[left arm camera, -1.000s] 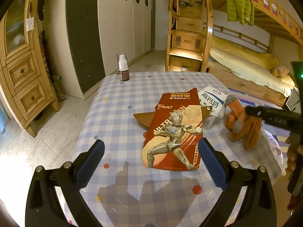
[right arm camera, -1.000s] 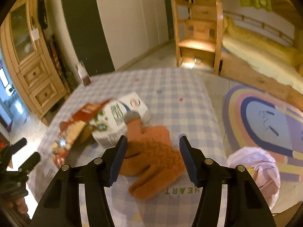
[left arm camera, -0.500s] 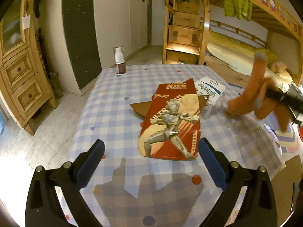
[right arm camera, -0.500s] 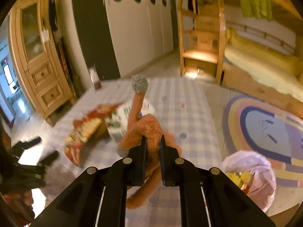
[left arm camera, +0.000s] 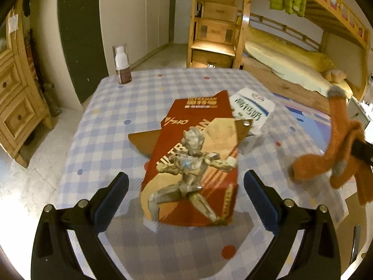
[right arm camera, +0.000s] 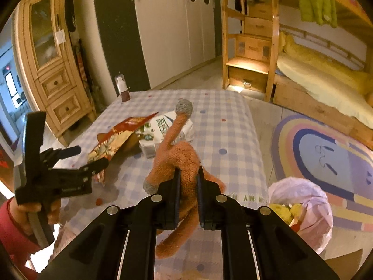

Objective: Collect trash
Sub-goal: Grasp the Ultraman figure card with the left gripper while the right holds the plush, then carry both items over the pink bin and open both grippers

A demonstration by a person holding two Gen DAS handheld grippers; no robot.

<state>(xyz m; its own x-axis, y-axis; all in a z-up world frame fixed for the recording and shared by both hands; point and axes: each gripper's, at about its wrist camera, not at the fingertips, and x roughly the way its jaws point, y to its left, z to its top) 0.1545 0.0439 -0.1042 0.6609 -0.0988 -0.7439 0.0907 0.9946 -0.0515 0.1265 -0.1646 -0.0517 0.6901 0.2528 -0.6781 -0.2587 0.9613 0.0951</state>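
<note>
While lying flat on the cloth a second ago, hangs now in the air: orange knitted glove with grey fingertips [right arm camera: 179, 156], clamped at the palm between the closed fingers of the right gripper [right arm camera: 188, 175], above the near right part of the table with blue-and-white checked cloth [left arm camera: 112, 116]. Means, as a judgement, first piece of trash picked up and ready for carrying to the pale pink plastic bag [right arm camera: 303, 200] on the floor beside the table, with something yellow already inside.

Left gripper [left arm camera: 186, 182]: fingers wide apart, holding nothing, hovering over the flat red cardboard package with silver hero figure [left arm camera: 193, 163], not touching.

Counted: one glove, one red package, one white milk carton with blue print [left arm camera: 249, 114] just behind the package, one small brown bottle with white cap [left arm camera: 122, 67] at the far corner, one bag, two grippers.
</note>
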